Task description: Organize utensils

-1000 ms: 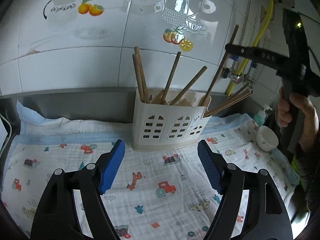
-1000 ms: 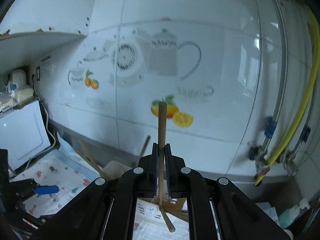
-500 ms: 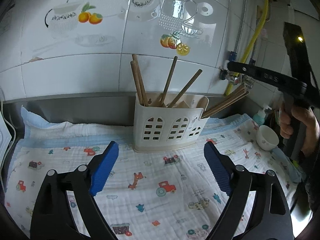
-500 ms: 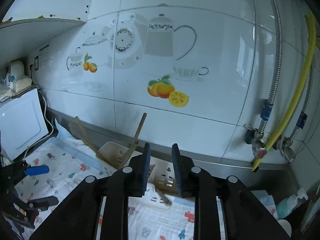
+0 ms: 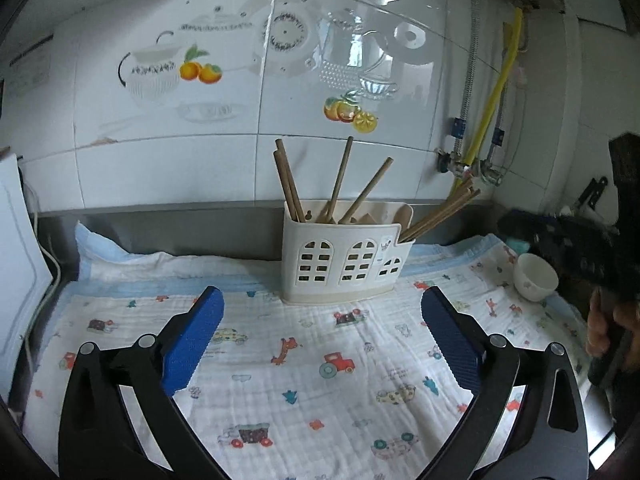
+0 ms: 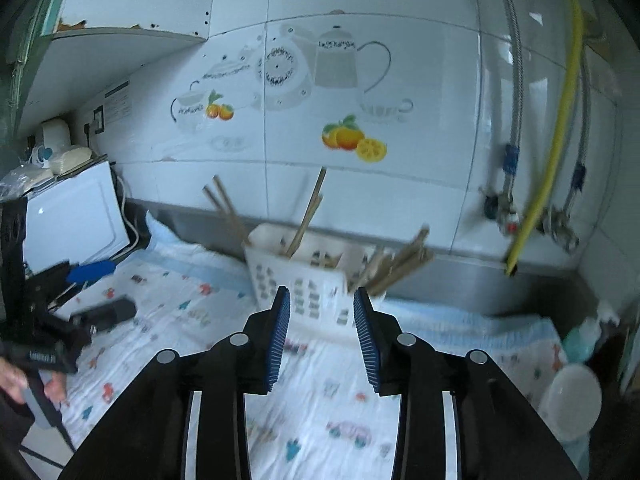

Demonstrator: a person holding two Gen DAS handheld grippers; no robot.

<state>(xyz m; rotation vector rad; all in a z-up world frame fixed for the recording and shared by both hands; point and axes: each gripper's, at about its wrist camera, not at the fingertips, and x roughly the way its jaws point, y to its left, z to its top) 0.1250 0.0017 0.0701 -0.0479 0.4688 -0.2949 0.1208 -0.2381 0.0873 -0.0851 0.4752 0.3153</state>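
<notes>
The chopsticks (image 5: 340,178) are already stood in the white holder (image 5: 344,264), which sits at the back edge of the printed cloth (image 5: 312,380), against the steel upstand below the tiled wall. A second bundle leans out of the holder's lower right-hand compartment. No utensil can be seen lying loose on the cloth.

The left gripper (image 5: 322,336) is held wide open with nothing between its fingers, its jaws having just been opening. The right gripper (image 6: 322,336) is partly open and empty too, its jaws having just been opening, and the holder is seen beyond them.

The step in hand is judged to be the release and withdrawal. It is best done if both grippers are drawn back clear of the leaning sticks, so the holder is not tipped. The small bowl (image 5: 535,276) at the cloth's right edge should be avoided.
</notes>
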